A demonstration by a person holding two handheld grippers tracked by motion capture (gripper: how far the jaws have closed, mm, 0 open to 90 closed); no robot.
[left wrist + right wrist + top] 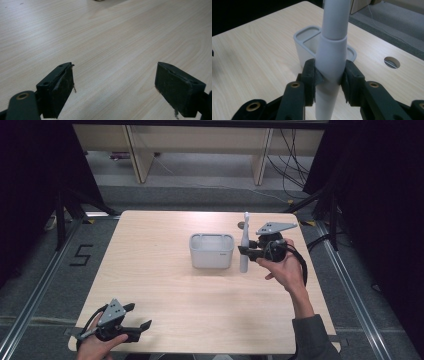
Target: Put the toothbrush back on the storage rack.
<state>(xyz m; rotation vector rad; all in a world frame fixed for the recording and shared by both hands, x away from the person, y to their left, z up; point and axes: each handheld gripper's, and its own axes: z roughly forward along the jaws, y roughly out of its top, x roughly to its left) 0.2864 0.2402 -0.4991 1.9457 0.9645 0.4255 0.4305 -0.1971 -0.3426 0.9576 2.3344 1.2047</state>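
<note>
A pale grey electric toothbrush [244,245] stands upright just right of a white two-compartment holder [211,251] in the middle of the table. My right gripper [243,251] is shut on the toothbrush's thick handle [331,62], its black pads pressing both sides. The holder [308,41] lies just behind the handle in the right gripper view. Near the table's front left corner my left gripper [140,317] is open, held by a hand. Its two jaws stand wide apart over bare wood [115,75] with nothing between them.
A round cable hole [392,62] is cut in the table [165,285] behind the toothbrush. The table's front edge runs close under the left hand. Beyond the far edge are grey floor, wooden furniture legs [141,157] and loose cables [292,165].
</note>
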